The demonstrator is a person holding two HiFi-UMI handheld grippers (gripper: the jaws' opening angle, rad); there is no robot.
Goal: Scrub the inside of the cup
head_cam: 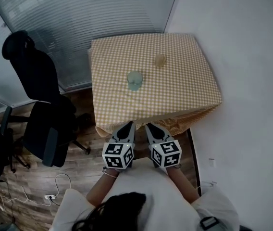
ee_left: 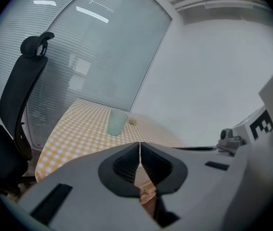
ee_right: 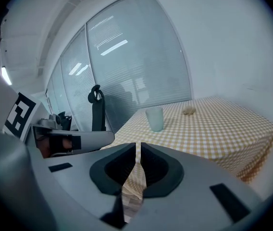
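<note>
A pale green translucent cup (head_cam: 134, 80) stands upright near the middle of the table with the yellow checked cloth (head_cam: 184, 95). The cup (ee_left: 117, 122) also shows in the left gripper view, and the cup (ee_right: 154, 118) in the right gripper view. A small beige scrubber (head_cam: 160, 60) lies behind it to the right; the same scrubber (ee_right: 189, 110) appears beyond the cup. My left gripper (head_cam: 125, 128) and right gripper (head_cam: 152, 128) hang side by side before the table's near edge, both shut and holding nothing.
A black office chair (head_cam: 40, 109) stands left of the table. A glass wall with blinds (head_cam: 79, 13) runs behind, and a white wall (head_cam: 252, 81) is close on the right. Cables and a power strip (head_cam: 50, 196) lie on the wooden floor.
</note>
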